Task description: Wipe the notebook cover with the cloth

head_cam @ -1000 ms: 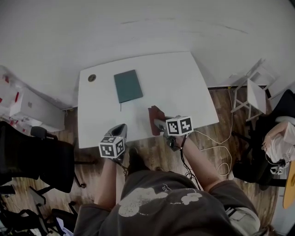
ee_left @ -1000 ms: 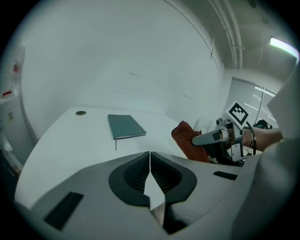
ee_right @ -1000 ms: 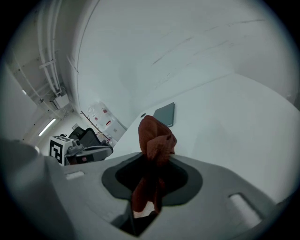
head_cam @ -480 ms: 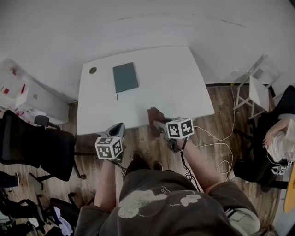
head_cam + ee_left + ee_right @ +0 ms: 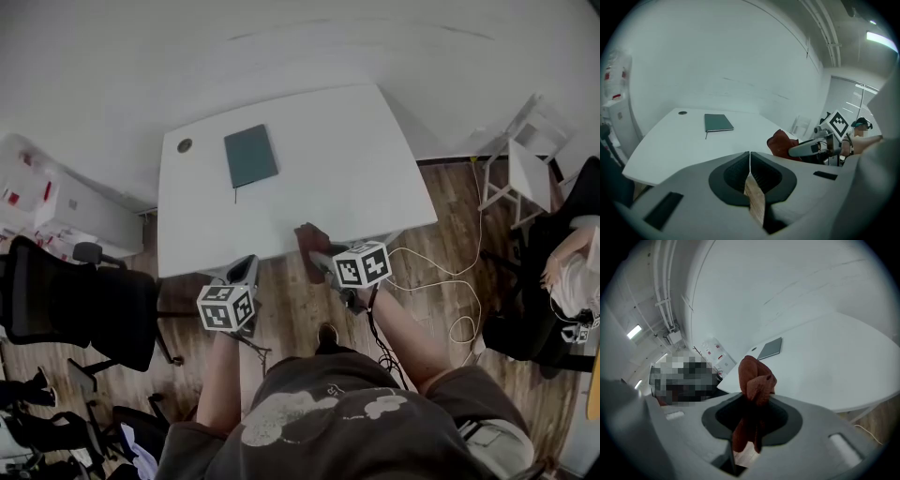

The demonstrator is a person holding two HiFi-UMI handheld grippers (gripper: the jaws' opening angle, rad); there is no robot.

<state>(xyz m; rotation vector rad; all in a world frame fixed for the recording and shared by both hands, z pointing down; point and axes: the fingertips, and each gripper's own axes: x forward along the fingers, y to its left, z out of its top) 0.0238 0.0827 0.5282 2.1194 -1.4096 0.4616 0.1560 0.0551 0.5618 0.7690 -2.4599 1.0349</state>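
Observation:
A dark green notebook (image 5: 250, 156) lies closed on the white table (image 5: 328, 178), toward its far left; it also shows in the left gripper view as the notebook (image 5: 718, 123) and small in the right gripper view as the notebook (image 5: 770, 348). My right gripper (image 5: 317, 251) is shut on a rust-red cloth (image 5: 754, 380), held just off the table's near edge; the cloth (image 5: 310, 238) bunches above the jaws. My left gripper (image 5: 246, 269) is shut with nothing in it, below the near edge, far from the notebook.
A small round grommet (image 5: 185, 145) sits at the table's far left corner. A black office chair (image 5: 75, 305) stands left of the table, a white stool (image 5: 520, 173) to the right, and cables (image 5: 450, 291) trail over the wooden floor.
Both grippers have drawn back a little from the table, now sitting off its near edge. The cloth stays in the right gripper. The notebook has not moved on the table.

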